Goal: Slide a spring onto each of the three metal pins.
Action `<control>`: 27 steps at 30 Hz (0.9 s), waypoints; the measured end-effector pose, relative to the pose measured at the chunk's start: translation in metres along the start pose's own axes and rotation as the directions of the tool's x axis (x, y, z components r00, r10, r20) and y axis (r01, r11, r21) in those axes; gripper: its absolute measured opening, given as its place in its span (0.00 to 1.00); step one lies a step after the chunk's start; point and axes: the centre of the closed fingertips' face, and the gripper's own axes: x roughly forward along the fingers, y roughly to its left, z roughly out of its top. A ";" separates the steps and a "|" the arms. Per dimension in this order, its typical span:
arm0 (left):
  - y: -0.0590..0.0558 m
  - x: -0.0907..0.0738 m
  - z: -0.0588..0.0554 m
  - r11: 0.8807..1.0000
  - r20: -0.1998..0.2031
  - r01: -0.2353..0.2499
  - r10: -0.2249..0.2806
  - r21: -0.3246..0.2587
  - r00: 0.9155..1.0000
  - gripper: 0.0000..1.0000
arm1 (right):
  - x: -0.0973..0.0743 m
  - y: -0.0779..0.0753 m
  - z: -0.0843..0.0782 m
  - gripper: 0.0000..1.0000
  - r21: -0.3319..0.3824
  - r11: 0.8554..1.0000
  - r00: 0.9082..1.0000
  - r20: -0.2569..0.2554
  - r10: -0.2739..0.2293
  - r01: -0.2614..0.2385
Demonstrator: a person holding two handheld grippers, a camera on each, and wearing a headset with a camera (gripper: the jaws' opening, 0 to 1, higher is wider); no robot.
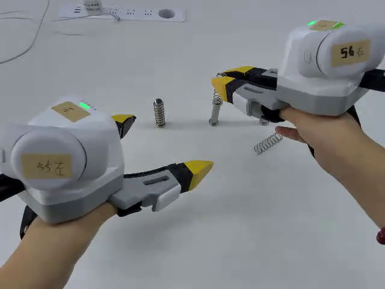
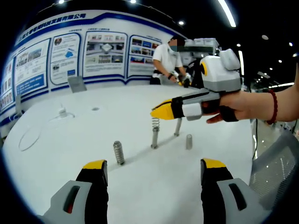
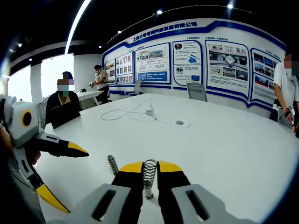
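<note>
Three metal pins stand on the white table. The left pin [image 1: 159, 112] [image 2: 118, 152] [image 3: 112, 164] wears a spring. My right gripper [image 1: 231, 78] [image 3: 149, 167] [image 2: 163, 111] is shut on a spring [image 1: 218, 97] [image 3: 149, 171] [image 2: 155, 123] held over the top of the middle pin [image 1: 215, 113] [image 3: 148, 192] [image 2: 154, 137]. The third pin [image 1: 263, 121] [image 2: 188, 141] is bare and partly hidden behind the right gripper in the head view. A loose spring [image 1: 268, 143] lies flat on the table. My left gripper [image 1: 161, 144] [image 2: 154, 164] hovers open and holds nothing, near the front left.
A white power strip [image 1: 120, 12] and a cable [image 1: 24, 42] lie at the table's far edge. In the gripper views people [image 2: 164, 60] [image 3: 64, 102] sit or stand beyond the table, in front of a wall of posters.
</note>
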 end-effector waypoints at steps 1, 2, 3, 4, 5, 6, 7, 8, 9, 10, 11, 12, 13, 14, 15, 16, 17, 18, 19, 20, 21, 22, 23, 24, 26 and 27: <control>0.000 0.000 0.001 1.000 0.003 0.000 0.000 -0.005 1.000 0.83 | 0.001 -0.001 -0.002 0.11 0.000 1.000 1.000 -0.008 -0.008 0.008; 0.000 0.000 0.001 1.000 0.007 0.000 0.000 -0.008 1.000 0.83 | 0.001 -0.001 -0.003 0.11 -0.006 1.000 1.000 -0.010 -0.008 0.008; 0.000 0.000 0.002 1.000 0.010 0.000 0.000 -0.010 1.000 0.83 | 0.002 0.000 -0.002 0.11 -0.004 1.000 1.000 -0.003 -0.009 0.009; 0.000 0.000 0.002 1.000 0.011 0.001 -0.001 -0.012 1.000 0.83 | 0.001 0.000 -0.004 0.11 -0.003 1.000 1.000 -0.011 -0.009 0.009; 0.001 0.000 0.002 1.000 0.010 -0.001 0.001 -0.013 1.000 0.83 | 0.001 0.001 -0.003 0.11 -0.007 1.000 1.000 -0.005 -0.010 0.010; 0.001 0.000 0.002 1.000 0.009 -0.003 0.003 -0.011 1.000 0.83 | 0.001 0.002 -0.003 0.11 -0.020 1.000 1.000 -0.005 -0.013 0.013; 0.002 0.000 0.002 1.000 0.008 -0.004 0.004 -0.011 1.000 0.83 | 0.000 0.003 -0.003 0.11 -0.028 1.000 1.000 -0.004 -0.015 0.014; 0.002 0.000 0.002 1.000 0.008 -0.004 0.004 -0.011 1.000 0.83 | 0.000 0.003 -0.003 0.11 -0.030 0.999 1.000 -0.003 -0.016 0.016; 0.002 0.000 0.001 1.000 0.006 -0.004 0.004 -0.013 1.000 0.82 | 0.000 0.002 -0.002 0.11 -0.030 0.999 1.000 0.000 -0.018 0.018; 0.002 0.000 0.001 1.000 0.007 -0.005 0.005 -0.014 1.000 0.82 | 0.000 0.002 -0.003 0.11 -0.031 0.999 1.000 0.001 -0.018 0.018; 0.002 0.000 0.002 1.000 0.009 -0.006 0.006 -0.017 1.000 0.82 | -0.001 0.003 -0.002 0.11 -0.036 0.999 1.000 0.004 -0.021 0.021; 0.002 0.000 0.002 1.000 0.011 -0.006 0.006 -0.018 1.000 0.82 | -0.001 0.003 -0.002 0.11 -0.040 0.999 1.000 0.003 -0.024 0.024; 0.002 0.000 0.002 1.000 0.012 -0.006 0.006 -0.017 1.000 0.82 | -0.001 0.004 -0.002 0.11 -0.046 0.999 1.000 0.003 -0.024 0.024; 0.002 0.000 0.002 1.000 0.011 -0.006 0.007 -0.014 1.000 0.82 | 0.000 0.005 -0.002 0.11 -0.057 0.998 1.000 0.004 -0.023 0.023; 0.002 0.000 0.002 1.000 0.009 -0.007 0.007 -0.013 1.000 0.82 | 0.000 0.006 -0.002 0.11 -0.064 0.998 1.000 0.004 -0.023 0.024; 0.002 0.000 0.001 1.000 0.007 -0.007 0.007 -0.013 1.000 0.82 | 0.000 0.007 -0.002 0.11 -0.081 0.996 1.000 0.005 -0.027 0.027; 0.002 0.000 0.001 1.000 0.008 -0.006 0.006 -0.015 1.000 0.81 | 0.000 0.007 -0.002 0.11 -0.085 0.996 1.000 0.005 -0.026 0.026; 0.002 0.000 0.002 1.000 0.009 -0.006 0.007 -0.016 1.000 0.81 | 0.000 0.007 -0.002 0.11 -0.083 0.996 1.000 0.005 -0.027 0.027; 0.002 0.000 0.002 1.000 0.009 -0.007 0.008 -0.014 1.000 0.82 | 0.000 0.007 -0.002 0.11 -0.081 0.996 1.000 0.004 -0.031 0.031; 0.003 0.000 0.002 1.000 0.009 -0.007 0.007 -0.012 1.000 0.81 | 0.000 0.007 -0.002 0.11 -0.079 0.996 0.999 0.003 -0.034 0.034; 0.002 0.000 0.002 1.000 0.010 -0.006 0.007 -0.012 1.000 0.81 | -0.001 0.007 -0.002 0.11 -0.075 0.996 0.999 0.002 -0.039 0.039; 0.002 0.000 0.002 1.000 0.012 -0.007 0.007 -0.013 1.000 0.81 | -0.001 0.007 -0.002 0.11 -0.075 0.996 0.999 0.002 -0.040 0.040; 0.002 0.000 0.003 1.000 0.013 -0.007 0.007 -0.013 1.000 0.81 | -0.001 0.008 -0.002 0.11 -0.078 0.996 0.999 0.003 -0.040 0.040; 0.003 0.000 0.003 1.000 0.012 -0.007 0.007 -0.013 1.000 0.81 | -0.002 0.008 -0.002 0.11 -0.086 0.995 0.999 0.002 -0.044 0.044; 0.003 0.000 0.002 1.000 0.010 -0.009 0.009 -0.009 1.000 0.81 | -0.002 0.009 -0.002 0.11 -0.092 0.995 0.999 0.001 -0.047 0.047; 0.003 0.000 0.002 1.000 0.010 -0.008 0.008 -0.009 1.000 0.80 | -0.003 0.008 -0.001 0.11 -0.097 0.994 0.999 0.003 -0.052 0.052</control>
